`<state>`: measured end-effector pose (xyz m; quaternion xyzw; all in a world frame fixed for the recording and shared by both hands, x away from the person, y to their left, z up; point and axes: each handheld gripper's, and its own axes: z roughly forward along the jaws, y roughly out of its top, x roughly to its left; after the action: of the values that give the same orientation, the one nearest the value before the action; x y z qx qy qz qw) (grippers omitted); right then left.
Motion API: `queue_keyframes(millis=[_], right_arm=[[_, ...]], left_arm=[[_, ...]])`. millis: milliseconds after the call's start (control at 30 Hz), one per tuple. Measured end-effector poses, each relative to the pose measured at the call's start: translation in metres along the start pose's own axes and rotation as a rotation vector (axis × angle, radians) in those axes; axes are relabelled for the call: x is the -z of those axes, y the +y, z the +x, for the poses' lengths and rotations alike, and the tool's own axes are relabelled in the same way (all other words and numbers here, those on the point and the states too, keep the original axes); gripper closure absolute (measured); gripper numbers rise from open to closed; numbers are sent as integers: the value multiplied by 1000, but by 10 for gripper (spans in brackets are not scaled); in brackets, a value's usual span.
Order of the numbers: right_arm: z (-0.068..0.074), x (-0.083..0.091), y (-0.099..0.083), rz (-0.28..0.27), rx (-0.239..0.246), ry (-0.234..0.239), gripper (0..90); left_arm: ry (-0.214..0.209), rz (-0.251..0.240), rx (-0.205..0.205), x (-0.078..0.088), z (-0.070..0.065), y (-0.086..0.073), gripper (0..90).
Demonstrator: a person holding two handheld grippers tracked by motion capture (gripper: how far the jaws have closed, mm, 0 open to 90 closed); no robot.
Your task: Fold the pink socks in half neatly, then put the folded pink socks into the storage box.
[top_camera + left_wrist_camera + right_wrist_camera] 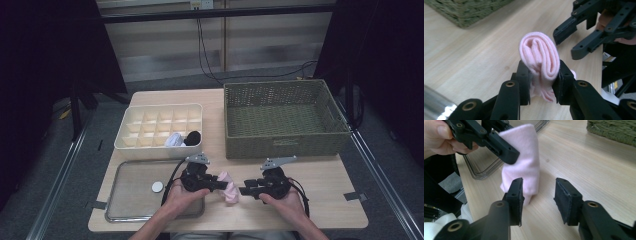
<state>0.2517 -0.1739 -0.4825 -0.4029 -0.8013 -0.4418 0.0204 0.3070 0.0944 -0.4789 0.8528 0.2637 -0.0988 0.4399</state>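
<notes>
The left gripper (540, 82) has its jaws clamped on a rolled pink sock (541, 58), pressing its sides; the roll's spiral end rises just above the pads, and its lower end rests on or just over the tabletop (474, 57). The right gripper (539, 197) faces it, jaws parted with nothing between them, the sock just ahead of its left pad.

The sock looks light, soft and easily squashed, and the roll may spring loose if pinched off-centre. The best hold seems to be across the middle of the roll, pads flat on both sides so the layers stay wound.

Beyond the jaws stand a divided box (160, 125), with two rolls already in it, and a woven basket (285, 117); a tray (135, 192) lies beside the left gripper.
</notes>
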Motion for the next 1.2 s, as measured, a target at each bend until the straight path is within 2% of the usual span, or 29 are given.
queue_keyframes(millis=[133, 167, 267, 367, 433, 700, 933, 967, 1067, 1200], right_arm=[[-1, 6, 1, -11, 4, -25, 524], [-2, 8, 1, -18, 2, -29, 517], [-4, 12, 2, -32, 1, -41, 491], [-7, 15, 2, -37, -4, -50, 469], [-9, 17, 3, -46, -6, -53, 455], [-10, 20, 5, -48, -12, -71, 404], [-13, 30, 6, -76, -32, -89, 373], [-14, 32, 5, -78, -31, -93, 371], [-14, 34, 6, -73, -36, -102, 359], [-14, 34, 6, -74, -30, -112, 341]], left_arm=[[18, 3, -12, 5, -3, 3, 698], [16, -7, -6, 5, -4, 3, 698], [34, 15, -2, 8, -3, 3, 697], [36, 15, 8, 12, -1, 1, 697], [37, 0, 14, 16, -2, 0, 696], [48, 7, -1, 24, -5, -3, 695], [64, -12, -4, 40, -4, 1, 694], [80, -8, -13, 44, -4, 1, 694], [94, -41, 1, 52, -1, -2, 694], [88, -61, -1, 62, 4, -3, 693]])
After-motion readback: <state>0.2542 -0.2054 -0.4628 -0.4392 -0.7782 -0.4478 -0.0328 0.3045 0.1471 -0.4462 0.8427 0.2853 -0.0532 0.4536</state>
